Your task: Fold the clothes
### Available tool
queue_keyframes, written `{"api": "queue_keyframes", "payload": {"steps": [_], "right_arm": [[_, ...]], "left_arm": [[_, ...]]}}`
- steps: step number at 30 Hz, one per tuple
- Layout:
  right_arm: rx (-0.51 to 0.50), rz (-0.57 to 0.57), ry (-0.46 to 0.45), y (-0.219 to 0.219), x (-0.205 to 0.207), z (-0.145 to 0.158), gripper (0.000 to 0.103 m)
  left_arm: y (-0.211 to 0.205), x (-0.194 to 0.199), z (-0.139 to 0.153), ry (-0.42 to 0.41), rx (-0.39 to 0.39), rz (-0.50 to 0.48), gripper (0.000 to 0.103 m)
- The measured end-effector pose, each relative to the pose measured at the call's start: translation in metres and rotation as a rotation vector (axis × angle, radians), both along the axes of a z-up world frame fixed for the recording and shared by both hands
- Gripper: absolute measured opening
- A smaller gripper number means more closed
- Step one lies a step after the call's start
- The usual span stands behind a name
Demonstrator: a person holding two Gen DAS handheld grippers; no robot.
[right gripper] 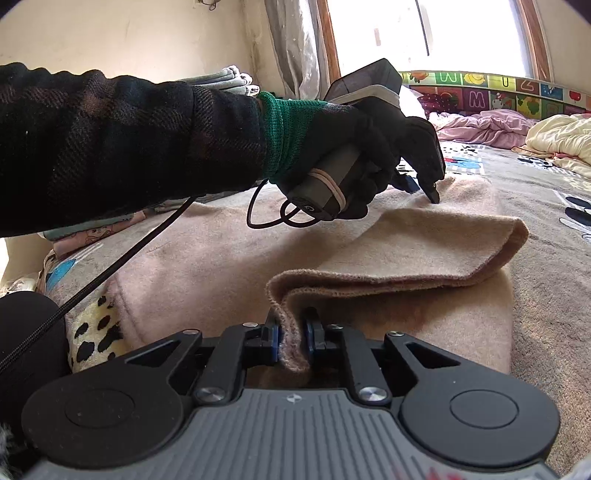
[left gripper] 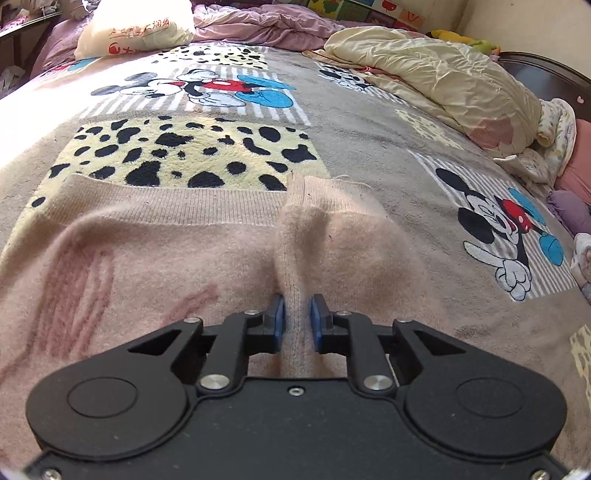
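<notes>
My left tool [left gripper: 297,319] is pinching a raised ridge of the pale pink sweater [left gripper: 147,251], its blue pads [left gripper: 279,321] pressed against either side of the knit fold that runs straight ahead from the tips toward the ribbed hem [left gripper: 177,201]. The sweater lies spread on the cartoon-mouse blanket [left gripper: 369,147] that covers the bed, stretching mostly to the left of this tool, with faint reddish marks on the knit off to the left. Ahead and to the right of the tool a crumpled cream quilt [left gripper: 443,77] sits well apart, and far ahead to the left lies a white printed bag [left gripper: 140,27]. My right tool [right gripper: 291,338] is also closed on the sweater [right gripper: 207,258], gripping a turned-over edge of knit between its pads, so that a folded flap [right gripper: 424,251] extends ahead and to the right over the rest of the garment. Beyond that flap, my gloved left hand [right gripper: 351,147] holds the handle of the other tool [right gripper: 424,184], whose black tip touches down on the sweater's far part. A dark plaid sleeve [right gripper: 129,147] with a green cuff [right gripper: 277,136] crosses from the left, and a black cable [right gripper: 110,266] trails from the handle down toward the near left. Far ahead stand a bright window [right gripper: 424,33] and a colourful alphabet panel [right gripper: 498,96].
</notes>
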State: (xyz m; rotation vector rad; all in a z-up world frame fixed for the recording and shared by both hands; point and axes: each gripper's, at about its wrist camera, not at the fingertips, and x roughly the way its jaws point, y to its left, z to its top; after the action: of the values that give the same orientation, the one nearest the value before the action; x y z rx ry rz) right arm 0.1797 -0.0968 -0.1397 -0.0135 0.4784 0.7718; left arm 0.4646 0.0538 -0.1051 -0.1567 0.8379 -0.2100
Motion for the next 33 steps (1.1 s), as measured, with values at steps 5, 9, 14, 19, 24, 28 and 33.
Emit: {"api": "queue_keyframes", "payload": {"steps": [5,9,14,19,24,28,33], "right_arm": [[-0.005,0.069,-0.019,-0.009,-0.023,0.01,0.038],[0.054,0.047,0.004,-0.05,-0.046,0.028,0.038],[0.128,-0.169,0.026,-0.111,-0.039,0.032,0.038],[0.111,-0.176,0.055,-0.107,-0.042,0.018,0.038],[0.044,-0.221,0.109,-0.101,-0.039,-0.001,0.039],[-0.161,-0.109,-0.166,-0.076,-0.075,0.014,0.065],[-0.412,-0.086,-0.225,-0.044,-0.079,-0.002,0.046]], "left_arm": [[0.013,-0.076,0.043,-0.121,0.048,0.016,0.04],[0.03,-0.168,0.059,-0.178,-0.003,-0.02,0.041],[0.042,-0.257,0.046,-0.148,-0.1,-0.02,0.043],[0.022,-0.294,0.019,-0.077,-0.151,-0.006,0.054],[0.005,-0.293,-0.014,0.005,-0.175,0.101,0.021],[0.013,-0.295,-0.022,0.022,-0.29,0.186,0.014],[0.03,-0.296,-0.027,0.049,-0.468,0.245,0.011]]}}
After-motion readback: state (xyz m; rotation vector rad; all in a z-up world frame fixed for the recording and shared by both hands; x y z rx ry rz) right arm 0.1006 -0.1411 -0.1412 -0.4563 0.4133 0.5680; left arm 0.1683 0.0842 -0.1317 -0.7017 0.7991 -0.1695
